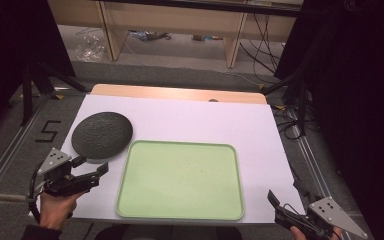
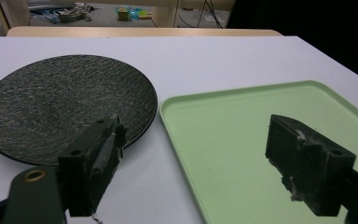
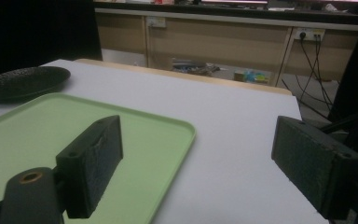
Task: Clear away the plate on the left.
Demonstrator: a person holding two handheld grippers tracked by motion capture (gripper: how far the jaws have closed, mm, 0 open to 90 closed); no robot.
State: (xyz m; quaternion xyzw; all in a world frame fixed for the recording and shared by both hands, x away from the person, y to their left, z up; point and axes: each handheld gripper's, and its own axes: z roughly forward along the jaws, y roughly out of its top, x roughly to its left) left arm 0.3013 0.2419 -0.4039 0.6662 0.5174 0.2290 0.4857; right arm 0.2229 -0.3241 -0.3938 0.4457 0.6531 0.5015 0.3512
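White tabletop: dark plate near its left edge, green tray beside it; left gripper and right gripper both gape wide, empty.

I work at a white-topped table with a pale wooden edge at its far side. Beyond it stands light wooden shelving on a grey floor, with loose black cables trailing there. Dark curtains close in both sides.
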